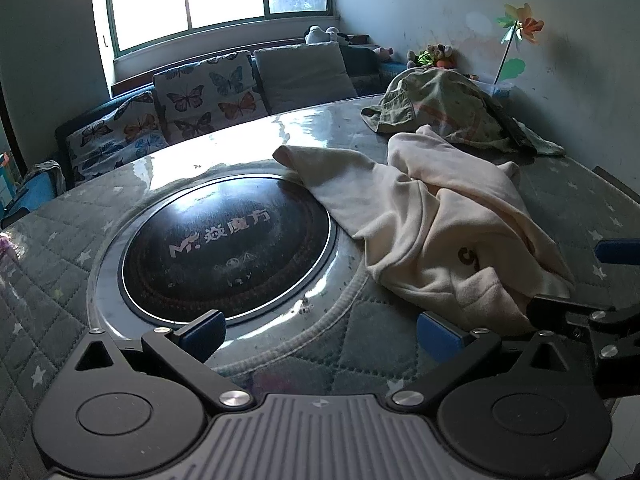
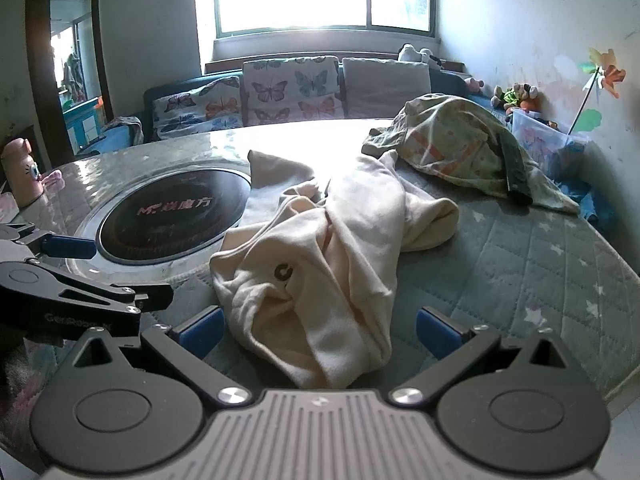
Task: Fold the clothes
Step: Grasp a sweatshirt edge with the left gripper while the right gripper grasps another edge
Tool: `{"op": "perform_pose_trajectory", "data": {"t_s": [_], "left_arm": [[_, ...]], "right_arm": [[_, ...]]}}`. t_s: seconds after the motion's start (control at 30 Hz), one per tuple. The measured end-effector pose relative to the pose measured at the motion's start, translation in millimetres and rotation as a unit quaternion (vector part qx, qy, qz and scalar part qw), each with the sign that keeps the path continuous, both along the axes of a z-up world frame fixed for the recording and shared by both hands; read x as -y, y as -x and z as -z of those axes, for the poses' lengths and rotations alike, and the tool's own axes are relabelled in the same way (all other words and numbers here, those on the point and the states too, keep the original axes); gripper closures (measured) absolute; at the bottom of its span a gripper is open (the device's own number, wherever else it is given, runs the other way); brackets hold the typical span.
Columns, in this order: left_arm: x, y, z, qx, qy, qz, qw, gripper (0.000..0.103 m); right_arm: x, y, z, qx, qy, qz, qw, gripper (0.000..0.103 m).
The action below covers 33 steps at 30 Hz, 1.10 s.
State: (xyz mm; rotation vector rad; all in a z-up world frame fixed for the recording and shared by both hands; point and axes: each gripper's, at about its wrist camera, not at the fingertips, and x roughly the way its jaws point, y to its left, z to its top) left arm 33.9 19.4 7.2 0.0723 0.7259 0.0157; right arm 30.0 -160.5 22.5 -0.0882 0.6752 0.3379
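Note:
A crumpled cream garment (image 1: 448, 228) (image 2: 320, 252) with a small dark letter print lies on the grey quilted table cover (image 1: 48, 264) (image 2: 532, 256). Behind it sits a green patterned garment (image 1: 444, 108) (image 2: 456, 144) in a loose heap. My left gripper (image 1: 320, 334) is open above the cover's near edge, left of the cream garment and clear of it. My right gripper (image 2: 318, 330) is open, its blue pads on either side of the cream garment's near end. The right gripper's fingers (image 1: 618, 252) show at the right edge of the left wrist view.
A round black cooktop (image 1: 226, 248) (image 2: 172, 220) with white lettering is set into the table, left of the clothes. A sofa with butterfly cushions (image 1: 204, 92) (image 2: 292, 92) stands behind, under a window. A pink toy (image 2: 22, 172) stands at the left; a plastic bin (image 2: 548, 140) at the right.

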Motion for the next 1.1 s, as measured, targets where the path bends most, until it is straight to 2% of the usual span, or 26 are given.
{"op": "perform_pose_trajectory", "data": {"t_s": [0.27, 0.53, 0.67, 0.93, 1.1], "left_arm": [[-1.3, -14.2, -7.0, 0.003, -0.004, 0.003, 1.0000, 0.000], [-1.9, -42.4, -15.6, 0.007, 0.004, 0.004, 1.0000, 0.000], [-4.2, -62.9, -15.9, 0.001, 0.014, 0.003, 0.9999, 0.001], [-9.2, -117.0, -4.7, -0.018, 0.027, 0.002, 0.9995, 0.019], [-18.7, -156.3, 2.7, -0.025, 0.033, -0.019, 0.9990, 0.023]], "right_arm": [[3.6, -14.8, -5.6, 0.005, -0.005, 0.006, 1.000, 0.001], [4.3, -44.3, -10.3, 0.015, 0.001, 0.011, 1.000, 0.010], [5.3, -65.4, -8.4, 0.007, -0.004, 0.019, 1.000, 0.017], [-6.7, -98.3, -1.4, 0.001, 0.015, 0.005, 1.000, 0.038], [-12.9, -113.1, 2.7, 0.000, 0.023, -0.004, 1.000, 0.048]]}}
